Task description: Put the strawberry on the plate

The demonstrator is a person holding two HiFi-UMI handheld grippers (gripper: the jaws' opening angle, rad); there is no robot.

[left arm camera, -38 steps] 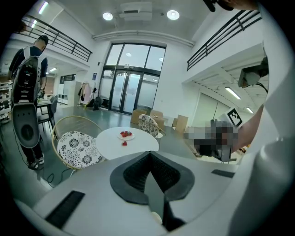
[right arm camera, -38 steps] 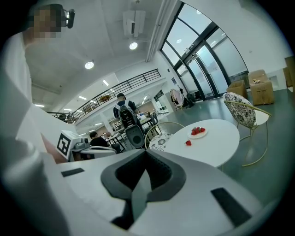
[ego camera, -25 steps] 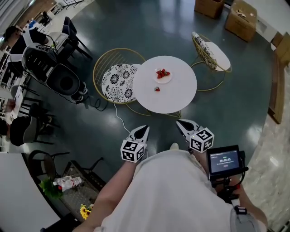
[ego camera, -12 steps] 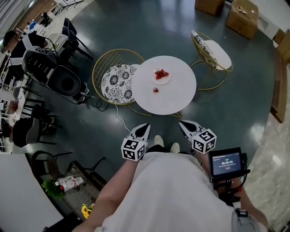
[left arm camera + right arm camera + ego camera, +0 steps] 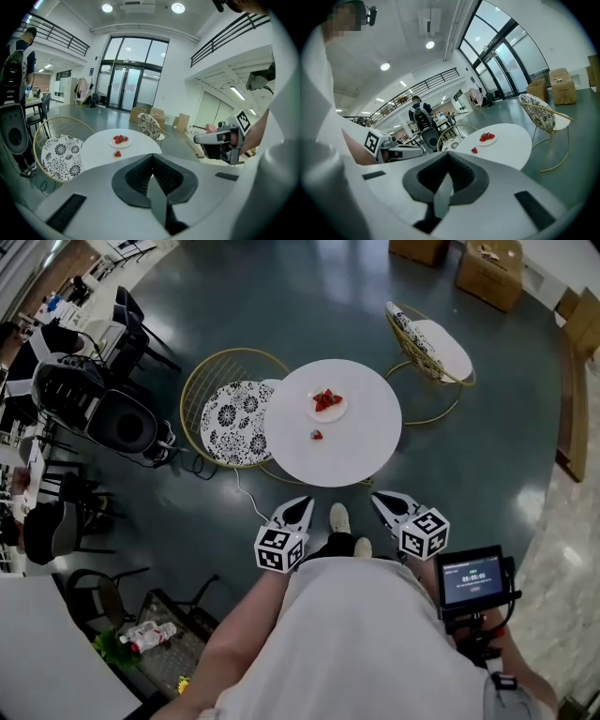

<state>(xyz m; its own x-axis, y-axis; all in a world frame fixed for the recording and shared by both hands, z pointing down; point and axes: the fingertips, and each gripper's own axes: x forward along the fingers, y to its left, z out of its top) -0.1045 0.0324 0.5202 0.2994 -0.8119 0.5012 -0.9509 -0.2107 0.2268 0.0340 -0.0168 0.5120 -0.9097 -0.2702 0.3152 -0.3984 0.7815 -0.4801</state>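
Strawberry [image 5: 317,435] beside plate [image 5: 327,406] on round white table [image 5: 366,442] over dark floor [image 5: 459,465]; left gripper [image 5: 301,504], right gripper [image 5: 379,499] fingers clenched.

Berries [image 5: 326,399] on plate [image 5: 335,414] too small to count (head view); cardboard box [image 5: 419,247] cut off by top edge.

Strawberry [image 5: 317,435]: single, small, red, lying loose on white round tabletop [image 5: 366,442], roughly mid-surface. Not on plate; sits near it, on near side, clear gap between. Nothing touching it. Too small to tell which way it points.
Plate [image 5: 338,412]: small, white, round, flat on tabletop, toward far half. Cluster of red berries [image 5: 325,398] on its centre; rim bare.
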